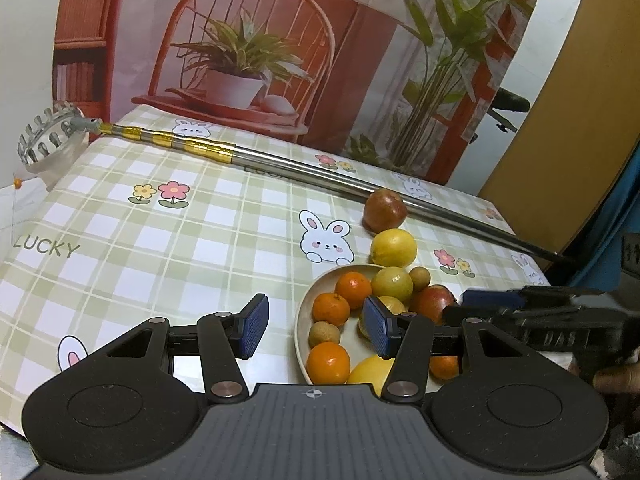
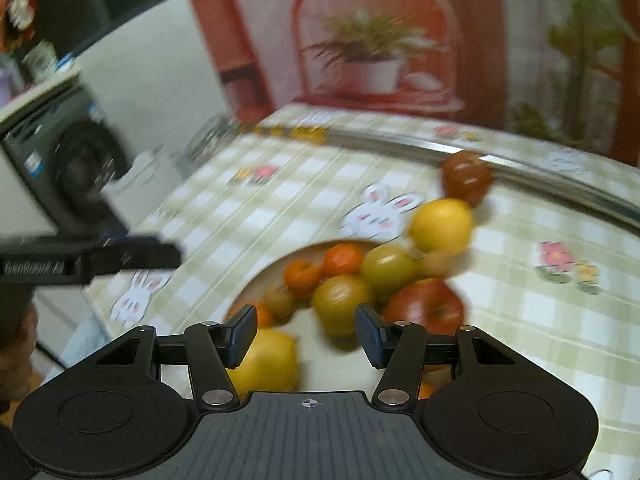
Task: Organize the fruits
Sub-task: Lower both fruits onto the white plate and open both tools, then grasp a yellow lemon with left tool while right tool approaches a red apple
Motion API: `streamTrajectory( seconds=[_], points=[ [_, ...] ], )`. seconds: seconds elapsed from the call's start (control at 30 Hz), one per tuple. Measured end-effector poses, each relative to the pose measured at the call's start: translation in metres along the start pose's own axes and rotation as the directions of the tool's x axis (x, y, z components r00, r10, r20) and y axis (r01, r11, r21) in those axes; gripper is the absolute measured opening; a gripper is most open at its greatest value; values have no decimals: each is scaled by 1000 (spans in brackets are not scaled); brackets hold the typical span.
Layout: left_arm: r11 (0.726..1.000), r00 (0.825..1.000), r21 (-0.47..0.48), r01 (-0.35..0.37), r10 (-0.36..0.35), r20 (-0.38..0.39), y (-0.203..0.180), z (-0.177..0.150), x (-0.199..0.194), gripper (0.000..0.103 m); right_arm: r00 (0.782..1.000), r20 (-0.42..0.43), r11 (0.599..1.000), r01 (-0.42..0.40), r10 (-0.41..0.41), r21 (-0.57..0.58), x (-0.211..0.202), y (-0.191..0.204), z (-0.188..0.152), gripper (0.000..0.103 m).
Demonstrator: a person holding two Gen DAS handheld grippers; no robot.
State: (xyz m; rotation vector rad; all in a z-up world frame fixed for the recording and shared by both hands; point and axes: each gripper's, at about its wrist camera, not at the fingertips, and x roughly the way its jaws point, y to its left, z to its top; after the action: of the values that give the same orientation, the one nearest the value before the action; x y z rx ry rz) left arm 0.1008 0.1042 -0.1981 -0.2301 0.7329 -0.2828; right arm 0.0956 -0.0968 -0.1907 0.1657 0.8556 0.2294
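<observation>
A beige plate (image 1: pixel 301 312) on the checked tablecloth holds several oranges (image 1: pixel 330 309), lemons (image 1: pixel 392 282), small brown fruits (image 1: pixel 324 334) and a red apple (image 1: pixel 432 302). A lemon (image 1: pixel 393 247) and a red apple (image 1: pixel 385 209) lie on the cloth beyond the plate. My left gripper (image 1: pixel 316 326) is open and empty over the plate's left rim. My right gripper (image 2: pixel 306 334) is open and empty above the plate (image 2: pixel 256 284), near the lemons (image 2: pixel 342 308) and apple (image 2: pixel 426 306). The right gripper also shows at the right of the left wrist view (image 1: pixel 520 308). The right wrist view is blurred.
A long metal pole (image 1: pixel 304 172) with a gold-banded section and a toothed picker head (image 1: pixel 44 140) lies across the back of the table. A printed backdrop stands behind. The table's left edge (image 2: pixel 120 240) drops off toward a washing machine (image 2: pixel 76 160).
</observation>
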Motion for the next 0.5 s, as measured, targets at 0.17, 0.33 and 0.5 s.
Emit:
streamTrajectory(
  seconds=[0.17, 0.33, 0.5],
  points=[
    [1000, 1000, 14, 5, -4, -15, -2, 8, 7, 55, 993, 81, 994, 81, -87, 70, -20, -34, 7, 51],
    [1000, 1000, 24, 21, -20, -22, -7, 20, 14, 55, 977, 150, 983, 136, -154, 123, -38, -65, 14, 51],
    [999, 999, 34, 5, -4, -32, -15, 36, 28, 55, 963, 192, 976, 164, -190, 144, -43, -88, 23, 51]
  ],
)
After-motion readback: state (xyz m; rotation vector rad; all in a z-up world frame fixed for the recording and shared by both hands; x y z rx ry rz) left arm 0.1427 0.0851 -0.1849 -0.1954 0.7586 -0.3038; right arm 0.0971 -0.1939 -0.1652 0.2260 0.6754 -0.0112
